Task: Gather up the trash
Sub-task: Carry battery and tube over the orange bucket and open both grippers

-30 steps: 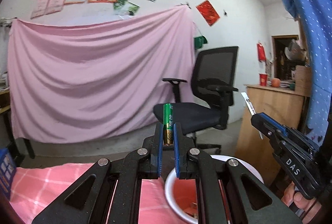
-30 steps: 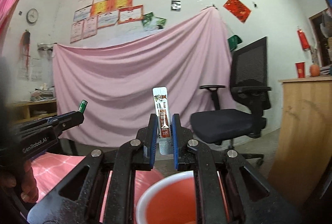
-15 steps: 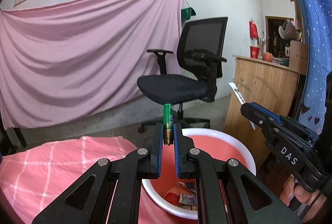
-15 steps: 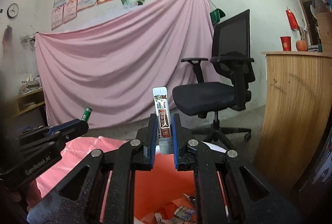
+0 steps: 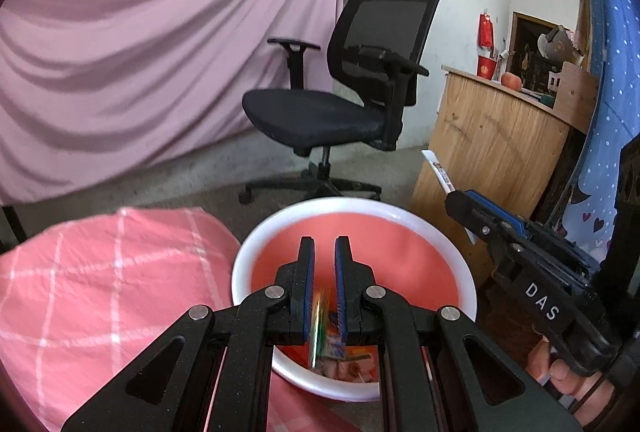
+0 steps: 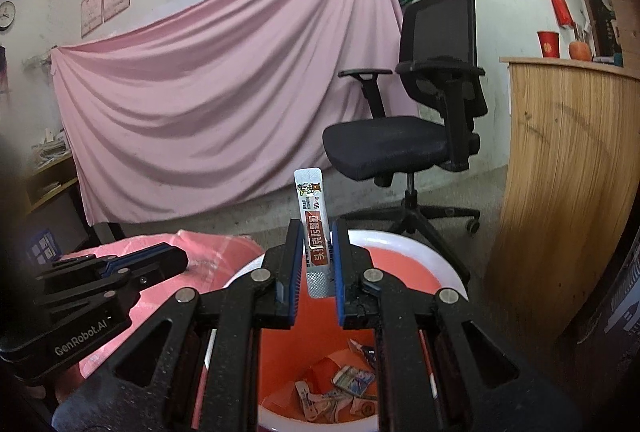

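Note:
A white-rimmed red bin [image 5: 352, 208] stands below both grippers, with several wrappers [image 6: 344, 388] at its bottom. My left gripper [image 5: 324, 244] hangs over the bin, its jaws a narrow gap apart with nothing at the tips. A green battery [image 5: 318, 328] shows as a blur low behind the fingers, loose over the bin's inside. My right gripper [image 6: 316, 228] is shut on a white and red sachet strip [image 6: 312, 220] that stands upright above the bin's rim [image 6: 400, 238]. The right gripper [image 5: 452, 198] and its sachet [image 5: 438, 170] also show in the left wrist view, the left gripper [image 6: 176, 260] in the right wrist view.
A pink checked cloth [image 5: 100, 292] covers the surface left of the bin. A black office chair [image 5: 320, 112] stands behind it before a hanging pink sheet [image 5: 140, 52]. A wooden counter [image 5: 492, 152] is close on the right, with a blue dotted curtain [image 5: 600, 112] beyond.
Both grippers have tipped downward and come over the bin. The battery has left the left gripper's fingertips and drops. The sachet stays in the right gripper.

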Available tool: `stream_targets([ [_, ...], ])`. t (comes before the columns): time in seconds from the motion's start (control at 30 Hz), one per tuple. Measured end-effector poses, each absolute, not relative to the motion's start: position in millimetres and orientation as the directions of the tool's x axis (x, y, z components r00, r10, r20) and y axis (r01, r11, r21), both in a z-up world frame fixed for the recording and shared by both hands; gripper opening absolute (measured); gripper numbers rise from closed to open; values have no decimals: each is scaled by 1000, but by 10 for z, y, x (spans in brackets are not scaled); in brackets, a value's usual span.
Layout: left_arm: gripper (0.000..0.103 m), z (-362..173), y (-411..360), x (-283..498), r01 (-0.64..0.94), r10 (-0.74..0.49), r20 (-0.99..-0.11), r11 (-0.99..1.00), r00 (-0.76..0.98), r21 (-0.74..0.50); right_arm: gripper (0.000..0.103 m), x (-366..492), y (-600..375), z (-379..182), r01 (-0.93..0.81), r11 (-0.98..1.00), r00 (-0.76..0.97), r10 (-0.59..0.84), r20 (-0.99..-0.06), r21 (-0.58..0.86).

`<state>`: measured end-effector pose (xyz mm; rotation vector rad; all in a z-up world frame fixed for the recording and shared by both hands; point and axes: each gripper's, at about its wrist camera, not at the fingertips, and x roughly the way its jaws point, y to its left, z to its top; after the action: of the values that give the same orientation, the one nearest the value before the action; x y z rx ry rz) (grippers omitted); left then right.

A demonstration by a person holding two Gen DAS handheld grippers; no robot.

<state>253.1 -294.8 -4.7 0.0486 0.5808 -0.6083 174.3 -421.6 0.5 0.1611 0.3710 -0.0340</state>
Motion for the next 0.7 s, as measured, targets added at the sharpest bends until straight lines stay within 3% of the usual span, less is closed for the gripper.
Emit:
stream_targets([
  [0.33, 10, -35, -2748, 2543, 503, -498, -542, 851, 677, -152, 33, 1744, -4189, -17, 69, 987, 922, -7, -387, 146],
  [0.5, 17, 23, -2593, 2485, 486, -487, -524, 861, 699, -151, 34, 1707, -4154, -5, 73, 988, 925, -15, -379, 139],
  [0.7, 30, 89, -2362, 2359, 457, -467, -495, 877, 733, -151, 48, 1626, -4092, 24, 75, 988, 934, -24, -356, 132],
])
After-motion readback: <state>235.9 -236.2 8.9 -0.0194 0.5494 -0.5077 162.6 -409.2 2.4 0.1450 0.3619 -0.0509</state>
